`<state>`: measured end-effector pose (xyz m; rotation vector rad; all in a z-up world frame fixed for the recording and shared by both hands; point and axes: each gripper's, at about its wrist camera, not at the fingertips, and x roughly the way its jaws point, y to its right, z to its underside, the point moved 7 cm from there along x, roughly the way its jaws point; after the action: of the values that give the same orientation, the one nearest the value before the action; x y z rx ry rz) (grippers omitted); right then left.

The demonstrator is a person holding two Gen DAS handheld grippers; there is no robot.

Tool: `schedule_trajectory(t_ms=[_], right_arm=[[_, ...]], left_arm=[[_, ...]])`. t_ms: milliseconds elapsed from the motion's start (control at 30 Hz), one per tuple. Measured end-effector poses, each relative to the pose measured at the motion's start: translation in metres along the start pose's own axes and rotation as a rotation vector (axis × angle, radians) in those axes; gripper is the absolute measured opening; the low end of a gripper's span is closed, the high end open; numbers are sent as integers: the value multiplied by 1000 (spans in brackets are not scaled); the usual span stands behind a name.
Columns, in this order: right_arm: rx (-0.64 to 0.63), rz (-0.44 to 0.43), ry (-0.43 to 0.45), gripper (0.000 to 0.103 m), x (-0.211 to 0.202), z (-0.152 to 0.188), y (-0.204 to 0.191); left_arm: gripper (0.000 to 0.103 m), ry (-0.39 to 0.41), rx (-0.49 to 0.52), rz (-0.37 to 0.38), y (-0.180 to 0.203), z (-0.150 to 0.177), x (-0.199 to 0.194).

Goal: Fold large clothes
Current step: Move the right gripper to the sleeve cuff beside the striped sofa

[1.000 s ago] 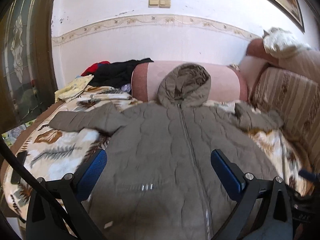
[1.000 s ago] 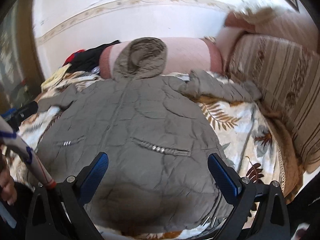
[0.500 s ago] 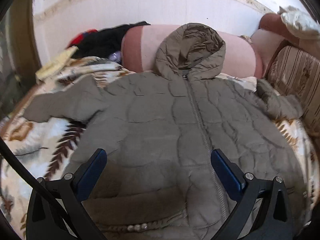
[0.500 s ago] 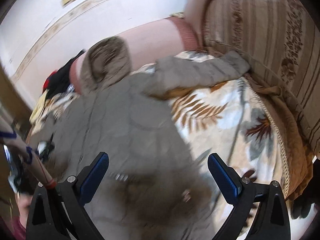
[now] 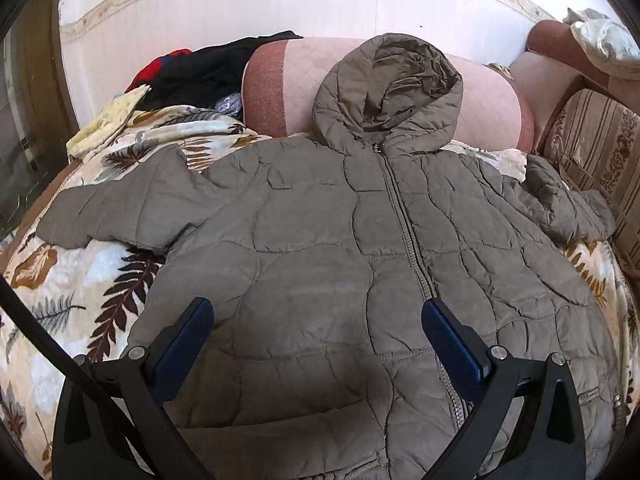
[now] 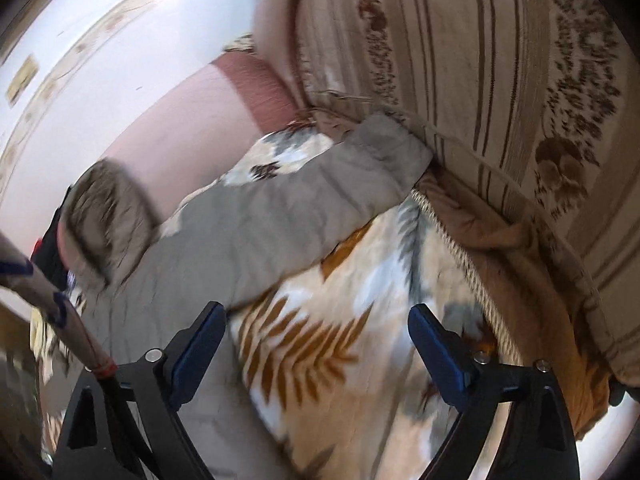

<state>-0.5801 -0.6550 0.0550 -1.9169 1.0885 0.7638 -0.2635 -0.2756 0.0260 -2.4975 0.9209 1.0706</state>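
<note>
A large olive-grey quilted puffer jacket (image 5: pixel 320 248) with wavy stitched panels lies front-up and flat on a plush blanket printed with brown and grey fern leaves (image 5: pixel 80 280), which covers a bed or couch. Its long axis runs from the hem nearest the left wrist camera up to the crumpled hood (image 5: pixel 388 88), which rests against a pink cylindrical bolster with a rust-red woven end (image 5: pixel 280 84). A dark metal zipper (image 5: pixel 404 216) runs straight down the middle, closed to the collar. Both sleeves spread sideways: one (image 5: pixel 120 204) lies on the blanket at picture left, the other (image 6: pixel 304 204) reaches out until its cuff touches a beige striped cushion with brown floral bands (image 6: pixel 500 80). The left gripper (image 5: pixel 318 344), with blue-padded black fingers (image 5: pixel 184 344), hangs released over the jacket's lower front, nothing between the pads. The right gripper (image 6: pixel 318 344), in a blurred view, has just been closing slightly yet stands wide and empty above the blanket beside the jacket's side edge.
</note>
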Motion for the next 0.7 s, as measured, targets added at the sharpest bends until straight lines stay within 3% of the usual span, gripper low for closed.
schedule_trajectory(t_ms=[367,700], right_arm=[[151,63,24,65,72,-77,46],[200,129,23,58,133,-98,78]], left_arm=[[103,-23,-6,5,-2,0,13],[103,-34,25,-12,-1,3,24]])
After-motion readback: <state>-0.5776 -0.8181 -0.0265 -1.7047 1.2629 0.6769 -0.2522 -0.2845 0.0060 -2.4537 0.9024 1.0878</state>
